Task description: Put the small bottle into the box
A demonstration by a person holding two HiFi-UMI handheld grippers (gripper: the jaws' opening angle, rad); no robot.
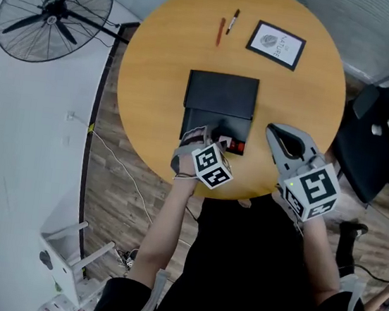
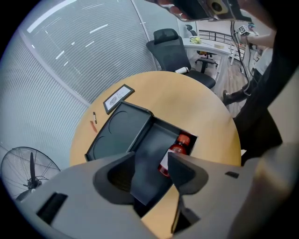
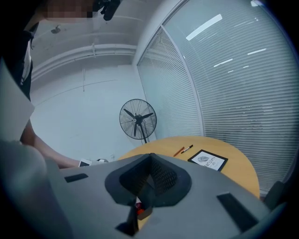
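A round wooden worktop (image 1: 155,75) stands on a wood-plank floor (image 1: 101,189) by a curved white wall (image 1: 9,162), with a black pedestal fan (image 1: 54,8) nearby, a black office chair (image 2: 170,46) close by, and tall windows behind white blinds (image 3: 233,93) that catch strip-light reflections.

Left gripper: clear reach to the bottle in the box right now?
Probably yes. The box is open, lid folded back, the bottle lies uncovered inside, and the left gripper sits right over it, jaws apart, nothing between.
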